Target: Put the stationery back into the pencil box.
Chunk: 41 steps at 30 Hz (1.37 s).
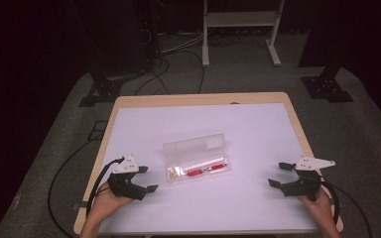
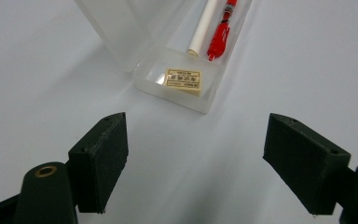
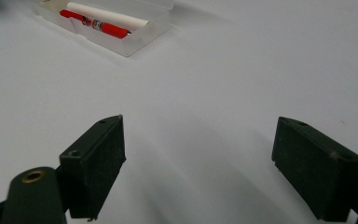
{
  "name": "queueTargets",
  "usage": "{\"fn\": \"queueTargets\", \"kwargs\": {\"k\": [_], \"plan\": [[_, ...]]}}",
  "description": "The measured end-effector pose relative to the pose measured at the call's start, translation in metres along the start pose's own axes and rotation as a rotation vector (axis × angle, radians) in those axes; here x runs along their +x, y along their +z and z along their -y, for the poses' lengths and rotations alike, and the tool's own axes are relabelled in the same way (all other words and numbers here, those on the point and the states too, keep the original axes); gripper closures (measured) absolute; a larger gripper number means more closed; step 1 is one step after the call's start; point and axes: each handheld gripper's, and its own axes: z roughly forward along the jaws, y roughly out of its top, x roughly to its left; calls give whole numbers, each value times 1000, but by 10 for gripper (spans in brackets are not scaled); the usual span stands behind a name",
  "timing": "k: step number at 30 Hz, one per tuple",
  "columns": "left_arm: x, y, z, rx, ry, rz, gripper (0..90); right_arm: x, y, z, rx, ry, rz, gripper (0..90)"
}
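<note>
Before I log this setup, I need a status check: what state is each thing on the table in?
Clear pencil case: open, lid tilted up behind the tray.
Red pen: lying in the tray.
White stick: lying in the tray beside the pen.
Eraser: lying flat at the tray's end.
Left gripper: open, holding nothing.
Right gripper: open, holding nothing.

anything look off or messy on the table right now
Nothing stands out. The clear case lies open mid-table with its lid up; a red pen, a white stick and a small eraser sit neatly inside. Both grippers are open, apart from it.
</note>
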Motion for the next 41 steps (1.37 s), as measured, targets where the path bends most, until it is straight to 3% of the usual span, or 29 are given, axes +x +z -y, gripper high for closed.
{"fn": "queueTargets", "kwargs": {"k": [29,36,41], "plan": [[-1,-13,20,1,-18,-46,187,0,0,0,4,-1,1,162],[-3,-16,27,-11,-29,-63,183,0,0,0,3,-3,0,162],[-8,-18,33,-48,-43,-78,171,1,0,0,5,-9,5,160]]}}
